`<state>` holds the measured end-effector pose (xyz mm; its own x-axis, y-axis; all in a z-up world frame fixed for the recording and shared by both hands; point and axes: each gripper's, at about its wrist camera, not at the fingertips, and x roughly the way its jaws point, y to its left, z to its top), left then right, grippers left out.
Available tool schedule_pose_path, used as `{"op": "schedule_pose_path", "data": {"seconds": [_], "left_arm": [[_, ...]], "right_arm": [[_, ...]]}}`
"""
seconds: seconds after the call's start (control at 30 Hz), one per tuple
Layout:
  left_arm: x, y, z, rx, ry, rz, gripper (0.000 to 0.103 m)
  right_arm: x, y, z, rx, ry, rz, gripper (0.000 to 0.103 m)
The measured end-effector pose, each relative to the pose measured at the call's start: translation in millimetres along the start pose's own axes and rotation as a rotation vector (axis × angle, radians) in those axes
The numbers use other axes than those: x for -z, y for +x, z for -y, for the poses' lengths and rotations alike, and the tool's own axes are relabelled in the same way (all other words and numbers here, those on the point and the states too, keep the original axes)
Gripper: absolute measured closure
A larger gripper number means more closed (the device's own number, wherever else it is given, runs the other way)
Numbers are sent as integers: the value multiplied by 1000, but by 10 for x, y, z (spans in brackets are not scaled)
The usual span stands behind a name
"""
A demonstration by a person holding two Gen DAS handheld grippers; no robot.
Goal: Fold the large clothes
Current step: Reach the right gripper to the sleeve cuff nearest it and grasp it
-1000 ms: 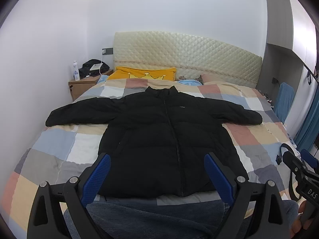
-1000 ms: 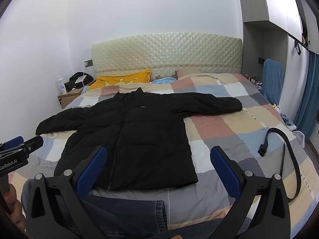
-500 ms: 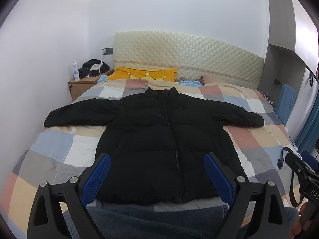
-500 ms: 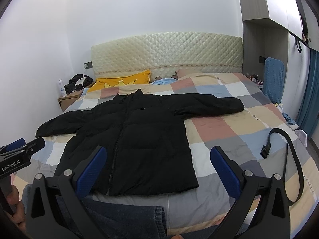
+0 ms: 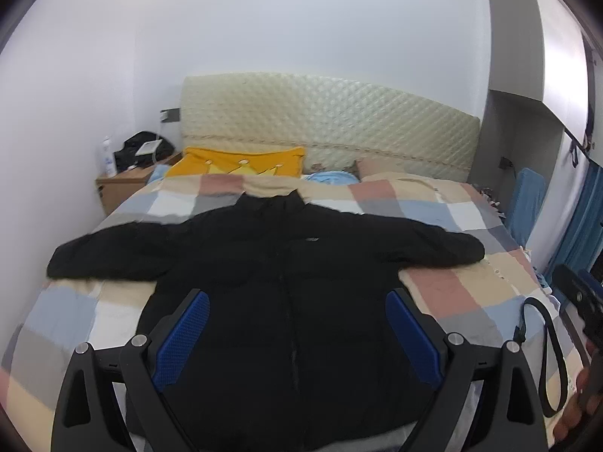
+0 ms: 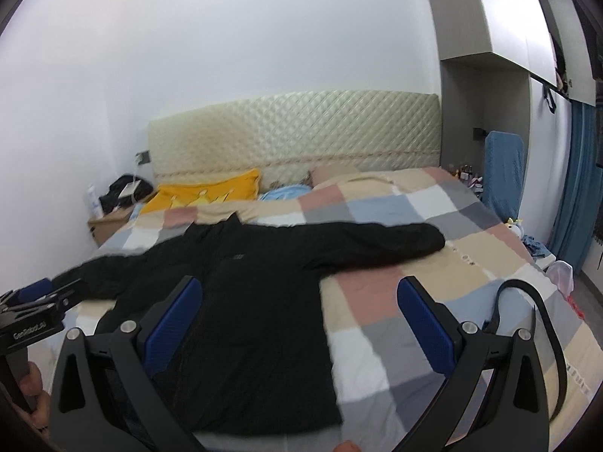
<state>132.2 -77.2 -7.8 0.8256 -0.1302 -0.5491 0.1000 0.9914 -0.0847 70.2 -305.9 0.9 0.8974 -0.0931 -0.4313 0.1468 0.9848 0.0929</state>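
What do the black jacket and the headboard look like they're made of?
The black jacket looks like a padded synthetic shell, matte to faintly shiny, judging by its puffy quilted panels and thick sleeves. The headboard looks like cream faux leather or vinyl over padding; its diamond stitching catches a soft sheen. Neither can be confirmed by sight alone.

From the right wrist view I read one label: pale lettering, "GenRobot.AI" as far as blur lets me tell, on the black body of the left gripper [image 6: 35,310], at nine o'clock. A small light mark sits on the chest of the black jacket [image 6: 237,256], centre frame; too small to read. Nothing else is legible.
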Motion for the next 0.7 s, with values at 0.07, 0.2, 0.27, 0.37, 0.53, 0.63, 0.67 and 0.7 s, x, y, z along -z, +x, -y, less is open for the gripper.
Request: {"op": "schedule_pose_path", "data": {"seconds": [0.07, 0.2, 0.27, 0.37, 0.53, 0.63, 0.67, 0.7], "left_arm": [[-113, 147, 56, 18, 10, 11, 8], [-218, 517, 128, 22, 33, -4, 8], [-229, 723, 127, 22, 33, -20, 8], [-204, 1004, 87, 14, 22, -43, 8], [-63, 1401, -52, 12, -16, -104, 8], [16, 1647, -103, -6, -7, -129, 8], [35, 1699, -118, -17, -8, -128, 8], [62, 1788, -132, -43, -13, -132, 8]], "right_arm": [[-108, 187, 180, 25, 26, 14, 0], [-261, 656, 520, 45, 71, 24, 0], [-311, 1040, 770, 45, 108, 2, 0], [-309, 1606, 1096, 71, 160, -41, 0], [-213, 2704, 1706, 100, 253, -157, 13], [-126, 3312, 2085, 157, 320, -190, 18], [-78, 3389, 2159, 171, 334, -188, 18], [-29, 3592, 2288, 191, 366, -194, 18]]}}
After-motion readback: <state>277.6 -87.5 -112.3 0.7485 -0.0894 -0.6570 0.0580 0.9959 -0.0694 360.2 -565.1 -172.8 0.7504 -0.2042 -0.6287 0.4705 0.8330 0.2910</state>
